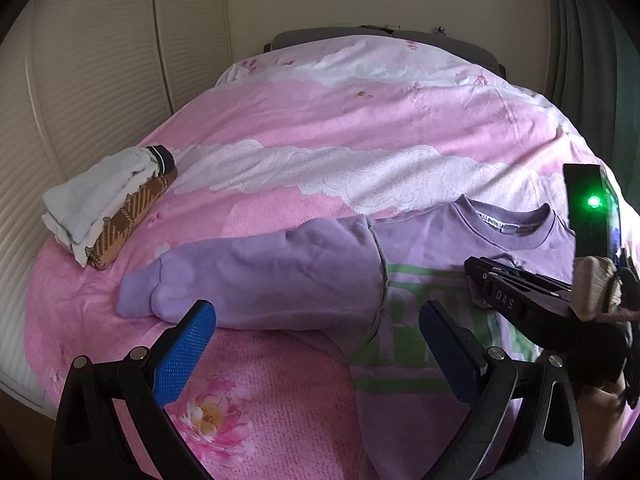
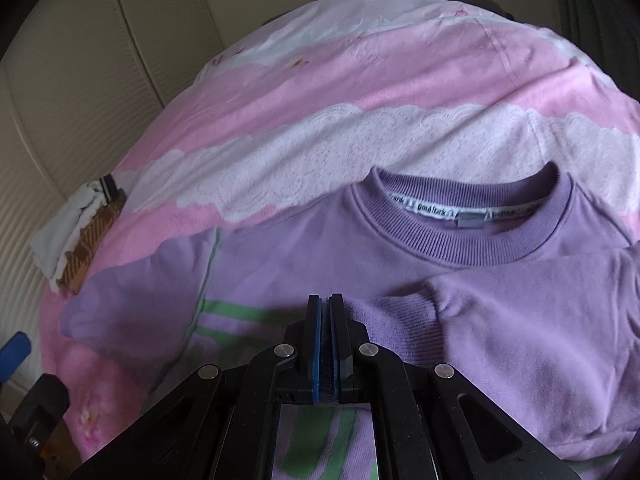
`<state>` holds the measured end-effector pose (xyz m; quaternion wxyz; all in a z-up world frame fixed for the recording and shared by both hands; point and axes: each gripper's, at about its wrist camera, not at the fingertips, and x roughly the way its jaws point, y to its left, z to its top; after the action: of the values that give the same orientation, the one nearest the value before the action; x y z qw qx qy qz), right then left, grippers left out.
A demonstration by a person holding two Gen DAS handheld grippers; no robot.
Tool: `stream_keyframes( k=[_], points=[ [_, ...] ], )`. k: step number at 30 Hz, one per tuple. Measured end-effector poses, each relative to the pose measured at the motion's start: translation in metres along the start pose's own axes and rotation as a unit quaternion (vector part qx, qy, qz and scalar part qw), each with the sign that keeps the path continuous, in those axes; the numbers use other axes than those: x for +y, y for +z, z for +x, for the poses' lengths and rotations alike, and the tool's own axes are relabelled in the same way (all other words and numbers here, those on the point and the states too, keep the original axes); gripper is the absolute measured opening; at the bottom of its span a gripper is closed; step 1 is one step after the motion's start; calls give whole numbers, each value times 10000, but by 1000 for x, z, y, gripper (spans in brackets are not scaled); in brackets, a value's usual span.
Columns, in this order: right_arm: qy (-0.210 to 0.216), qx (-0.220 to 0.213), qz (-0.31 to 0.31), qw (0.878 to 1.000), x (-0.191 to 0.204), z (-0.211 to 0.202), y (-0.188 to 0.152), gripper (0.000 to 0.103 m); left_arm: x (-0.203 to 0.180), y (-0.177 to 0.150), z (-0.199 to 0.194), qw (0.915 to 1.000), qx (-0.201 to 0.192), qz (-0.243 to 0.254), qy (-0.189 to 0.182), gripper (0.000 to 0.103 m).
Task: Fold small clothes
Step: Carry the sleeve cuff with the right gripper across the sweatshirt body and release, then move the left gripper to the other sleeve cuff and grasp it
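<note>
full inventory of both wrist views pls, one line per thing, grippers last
sweatshirt: 1, lilac with green print, laid flat front up on the bed, collar toward the headboard; one sleeve folded in across the chest, the other stretched out sideways
folded clothes: 1 small stack, white on brown check, near the bed edge by the wall
bedspread: 1, pink with white lace-pattern bands and flowers, covers the bed
headboard: 1, grey, far end of the bed
wall panels: cream, ribbed, beside the bed
left gripper: black, blue pads, open, over the outstretched sleeve
right gripper: black, blue pads, shut, beside the folded sleeve's cuff
</note>
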<state>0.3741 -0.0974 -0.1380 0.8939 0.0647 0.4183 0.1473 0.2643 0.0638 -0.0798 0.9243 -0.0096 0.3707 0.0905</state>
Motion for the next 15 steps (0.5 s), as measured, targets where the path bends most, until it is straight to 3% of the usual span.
stream_keyframes(
  k=[1, 3, 6, 10, 15],
  points=[
    [1, 0, -23, 10000, 0, -2, 0, 13, -2, 0, -1, 10000, -14, 21, 8, 103],
    [-62, -62, -74, 9999, -1, -12, -3, 33, -6, 0, -4, 10000, -57, 42, 5, 103],
    [45, -469, -81, 9989, -12, -53, -9, 49, -14, 1, -6, 9999, -138, 9, -48, 103],
    [-465, -1011, -7, 9938, -43, -109, -29, 52, -40, 5, -5, 9992, -213, 173, -297, 103],
    [-1359, -911, 290, 9861, -104, -140, -55, 52, -92, 6, 8, 9956, -187, 600, -691, 103]
  ],
)
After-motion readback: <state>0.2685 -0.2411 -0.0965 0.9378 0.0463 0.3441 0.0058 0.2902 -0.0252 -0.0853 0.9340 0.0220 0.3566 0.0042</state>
